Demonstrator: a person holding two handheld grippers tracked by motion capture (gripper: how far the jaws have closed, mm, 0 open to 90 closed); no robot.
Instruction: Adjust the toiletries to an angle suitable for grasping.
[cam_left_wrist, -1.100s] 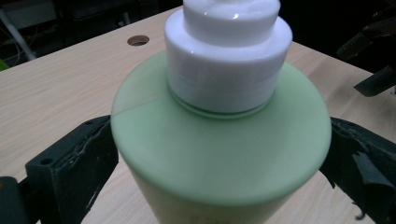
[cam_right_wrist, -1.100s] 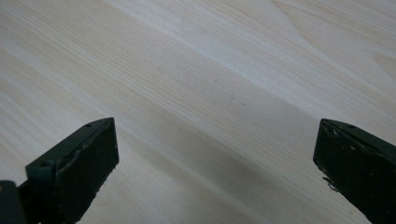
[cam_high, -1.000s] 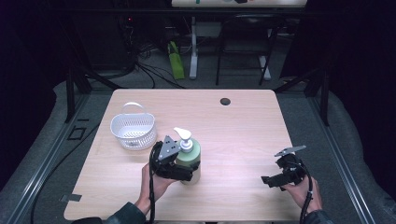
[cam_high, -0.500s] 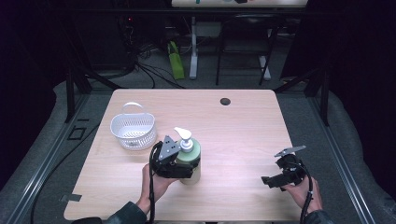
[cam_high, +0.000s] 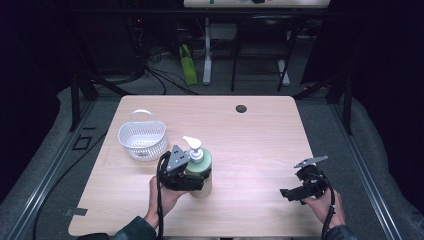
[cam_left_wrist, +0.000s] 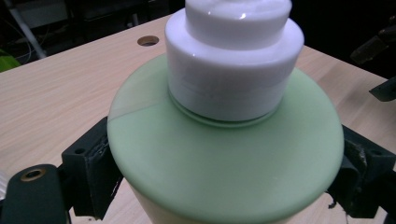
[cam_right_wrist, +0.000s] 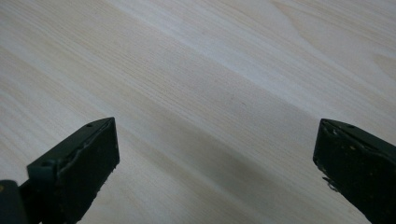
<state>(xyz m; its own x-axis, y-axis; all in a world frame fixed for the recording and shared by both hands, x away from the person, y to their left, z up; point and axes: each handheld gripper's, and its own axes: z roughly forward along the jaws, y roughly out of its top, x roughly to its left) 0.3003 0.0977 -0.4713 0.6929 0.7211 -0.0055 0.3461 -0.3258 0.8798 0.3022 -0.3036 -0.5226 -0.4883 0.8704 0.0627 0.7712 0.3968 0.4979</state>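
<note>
A pale green soap bottle (cam_high: 202, 170) with a white pump top stands upright near the table's front, left of centre. My left gripper (cam_high: 196, 183) has just been closing its jaws around the bottle's body. In the left gripper view both black jaws press the sides of the bottle (cam_left_wrist: 224, 154) below its shoulder. Far to the right, my right gripper (cam_high: 291, 194) is held low over the bare wood near the front right corner. Its jaws stand wide apart in the right gripper view, with nothing between them (cam_right_wrist: 215, 163).
A white plastic basket (cam_high: 142, 140) with a handle sits just behind and left of the bottle. A small round hole (cam_high: 241, 108) marks the far side of the wooden table (cam_high: 260, 145). Dark floor, cables and stands lie beyond.
</note>
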